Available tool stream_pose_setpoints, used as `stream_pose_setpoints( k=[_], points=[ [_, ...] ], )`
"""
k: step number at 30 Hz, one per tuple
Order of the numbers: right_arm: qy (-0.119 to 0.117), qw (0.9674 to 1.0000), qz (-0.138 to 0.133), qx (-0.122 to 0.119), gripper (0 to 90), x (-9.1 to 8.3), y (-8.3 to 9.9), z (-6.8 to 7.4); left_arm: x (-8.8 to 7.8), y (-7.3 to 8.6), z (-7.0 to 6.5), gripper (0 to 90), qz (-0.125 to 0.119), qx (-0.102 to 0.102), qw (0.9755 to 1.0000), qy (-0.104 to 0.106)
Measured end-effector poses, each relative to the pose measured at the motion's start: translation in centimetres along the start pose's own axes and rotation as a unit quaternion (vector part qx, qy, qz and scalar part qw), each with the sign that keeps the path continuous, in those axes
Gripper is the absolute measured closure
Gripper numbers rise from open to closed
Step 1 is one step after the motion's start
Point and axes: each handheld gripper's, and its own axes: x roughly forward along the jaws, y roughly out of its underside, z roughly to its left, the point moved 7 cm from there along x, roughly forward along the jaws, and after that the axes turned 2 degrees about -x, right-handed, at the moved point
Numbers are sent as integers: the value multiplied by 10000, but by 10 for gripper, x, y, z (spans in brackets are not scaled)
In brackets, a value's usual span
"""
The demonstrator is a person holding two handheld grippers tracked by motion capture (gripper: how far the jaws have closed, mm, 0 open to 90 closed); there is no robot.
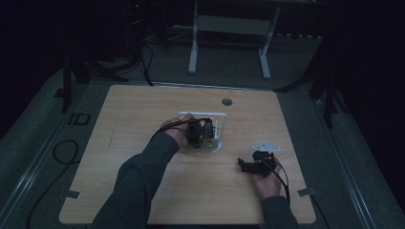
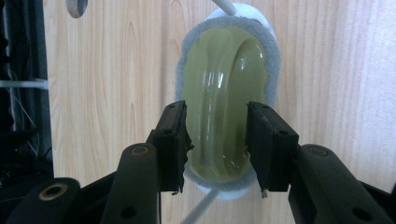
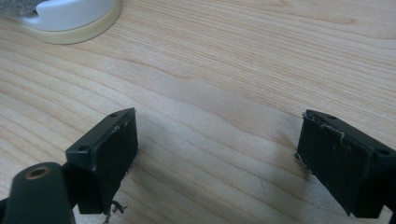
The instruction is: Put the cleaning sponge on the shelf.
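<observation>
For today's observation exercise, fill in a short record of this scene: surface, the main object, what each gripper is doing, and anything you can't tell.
surface: pale wooden table with a round hole near its far edge
main object: glossy yellow-green oval piece with a grey fuzzy rim, on a white base
left gripper: over the oval piece, jaws on either side of its near end
right gripper: jaws wide apart above bare wood, nothing between them
unclear: whether the left jaws press the piece or only flank it; what the piece is
</observation>
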Motion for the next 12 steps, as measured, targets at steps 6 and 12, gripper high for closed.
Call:
stream_pose_setpoints(
  k=[6,12],
  points=[
    [0,10000,-2,-7,120,0,0,0,-16,4,-6,584,-163,-112,9998,-51],
    [0,10000,-1,0,120,0,0,0,-30,12,-11,579,-388,-363,9986,-38]
  ],
)
